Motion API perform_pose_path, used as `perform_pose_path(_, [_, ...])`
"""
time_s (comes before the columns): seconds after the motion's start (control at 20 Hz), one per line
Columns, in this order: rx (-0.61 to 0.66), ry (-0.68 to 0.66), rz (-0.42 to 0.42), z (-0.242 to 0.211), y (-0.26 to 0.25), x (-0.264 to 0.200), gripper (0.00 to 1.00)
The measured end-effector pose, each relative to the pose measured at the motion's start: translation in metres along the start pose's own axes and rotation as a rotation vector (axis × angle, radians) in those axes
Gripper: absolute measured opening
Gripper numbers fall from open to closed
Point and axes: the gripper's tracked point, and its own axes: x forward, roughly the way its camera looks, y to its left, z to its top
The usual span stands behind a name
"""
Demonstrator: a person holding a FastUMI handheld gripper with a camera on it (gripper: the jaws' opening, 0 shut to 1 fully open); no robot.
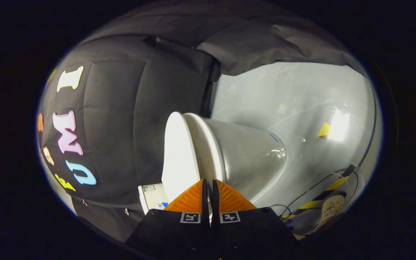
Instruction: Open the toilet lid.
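Note:
A white toilet stands just ahead of the fingers, and the view is rolled on its side. Its flat lid [177, 155] lies down on the seat [202, 144], with the rounded bowl [255, 155] under them. My gripper [208, 182] is shut, with only a thin slit between the fingers. Its tips sit right at the front edge of the toilet, in line with the seam where the seat meets the bowl. I see nothing held between the fingers, and they hide the part of the rim just behind them.
The pale grey floor [302, 104] spreads around the bowl and bears a small yellow mark [324, 130]. A black-and-yellow striped strip [323, 195] and thin cables [302, 198] lie near the fingers. A white box [153, 196] sits beside the toilet, against the black cloth wall.

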Motion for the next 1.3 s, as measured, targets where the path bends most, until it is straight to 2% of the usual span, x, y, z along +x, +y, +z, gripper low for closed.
perform_pose_path(0.15, [-0.035, -0.025, 0.068, -0.001, 0.033, -0.017, 0.05])
perform_pose_path(0.3, [-0.177, -0.088, 0.065, -0.01, 0.059, -0.037, 0.05])
perform_pose_path(0.7, [-0.453, -0.184, 0.132, -0.058, 0.174, -0.089, 0.05])
perform_pose_path(1.05, [-0.656, -0.238, 0.129, -0.111, 0.238, -0.108, 0.05])
perform_pose_path(1.3, [-0.752, -0.27, 0.123, -0.145, 0.27, -0.113, 0.05])
